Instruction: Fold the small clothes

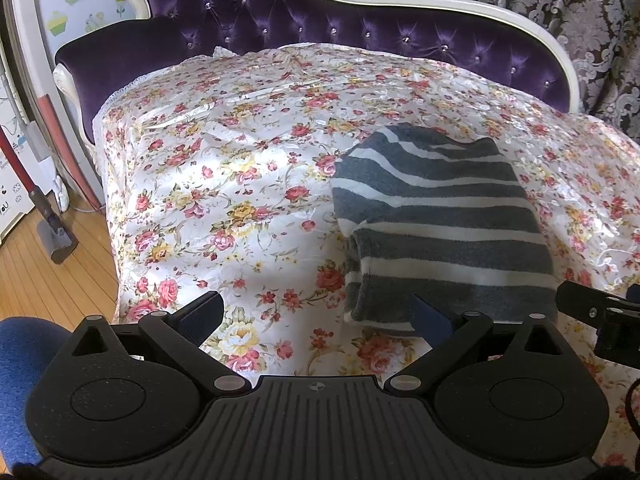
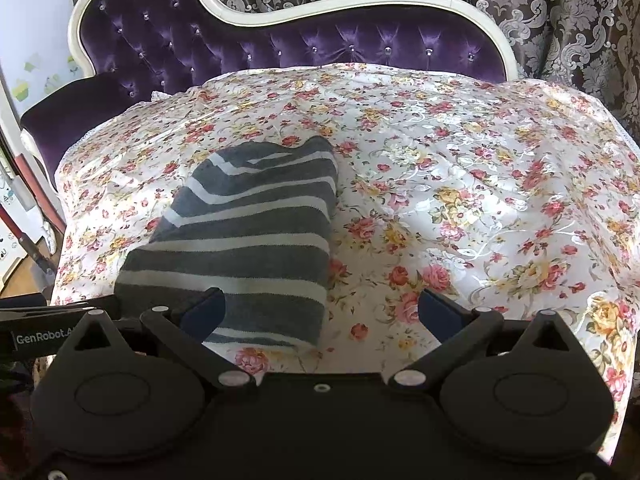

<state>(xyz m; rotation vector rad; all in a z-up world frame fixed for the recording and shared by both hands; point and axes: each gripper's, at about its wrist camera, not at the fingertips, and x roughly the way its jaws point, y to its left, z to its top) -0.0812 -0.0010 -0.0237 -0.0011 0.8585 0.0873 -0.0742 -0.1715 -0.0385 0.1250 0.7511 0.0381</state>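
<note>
Lying folded on floral cover (image 1: 224,184): striped garment (image 1: 436,216)

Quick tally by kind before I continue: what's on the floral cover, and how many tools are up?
Striped grey-and-white garment, folded: 1
Left tool, open, empty: 1
Right tool, open, empty: 1
Floral cover underneath: 1
Total: 4

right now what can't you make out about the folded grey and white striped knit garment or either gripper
- Grey and white striped knit garment: near right corner hidden behind the left gripper finger, left wrist view.
- Its near left corner: hidden behind the right gripper finger, right wrist view.
- Garment type and inner layers: hidden by the folds.
</note>
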